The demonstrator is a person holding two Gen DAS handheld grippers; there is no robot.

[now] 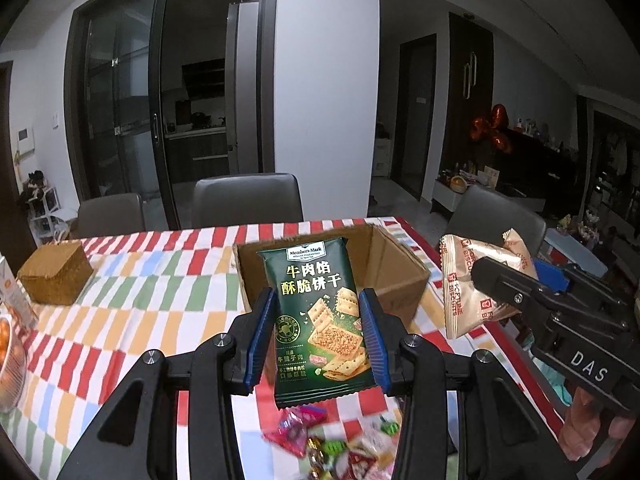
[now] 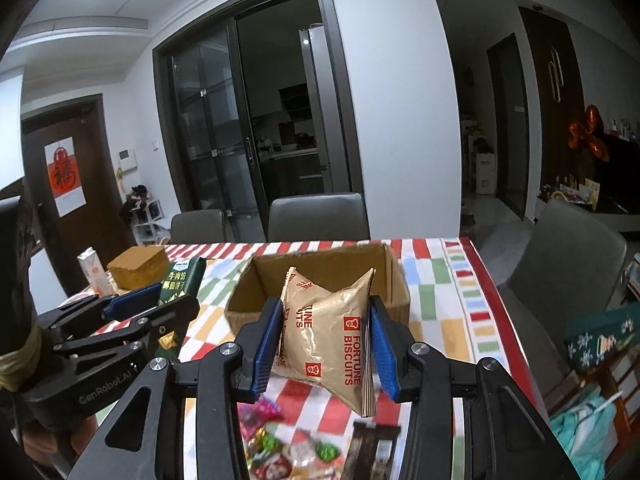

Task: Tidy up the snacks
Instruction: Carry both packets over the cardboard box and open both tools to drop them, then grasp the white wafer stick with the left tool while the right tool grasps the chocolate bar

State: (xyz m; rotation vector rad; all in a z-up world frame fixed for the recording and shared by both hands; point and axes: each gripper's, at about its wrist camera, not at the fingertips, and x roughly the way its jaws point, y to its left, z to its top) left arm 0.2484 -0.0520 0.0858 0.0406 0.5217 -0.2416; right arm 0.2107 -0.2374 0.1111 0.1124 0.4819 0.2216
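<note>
My left gripper (image 1: 318, 330) is shut on a dark green cracker packet (image 1: 318, 320) and holds it upright above the table, just short of an open cardboard box (image 1: 400, 276). My right gripper (image 2: 326, 338) is shut on a gold Fortune Biscuits packet (image 2: 328, 336), also held in the air before the same box (image 2: 396, 300). The gold packet (image 1: 472, 280) shows at the right of the left wrist view, and the green packet (image 2: 180, 280) at the left of the right wrist view. A pile of small wrapped candies (image 1: 332, 444) lies on the table below both grippers.
The table has a striped, checked cloth (image 1: 132, 312). A brown block-shaped box (image 1: 56, 272) and a carton (image 2: 96, 272) stand at the left, with a bowl of oranges (image 1: 8, 360) near the left edge. Grey chairs (image 1: 246, 200) line the far side, and one (image 2: 560, 264) stands at the right.
</note>
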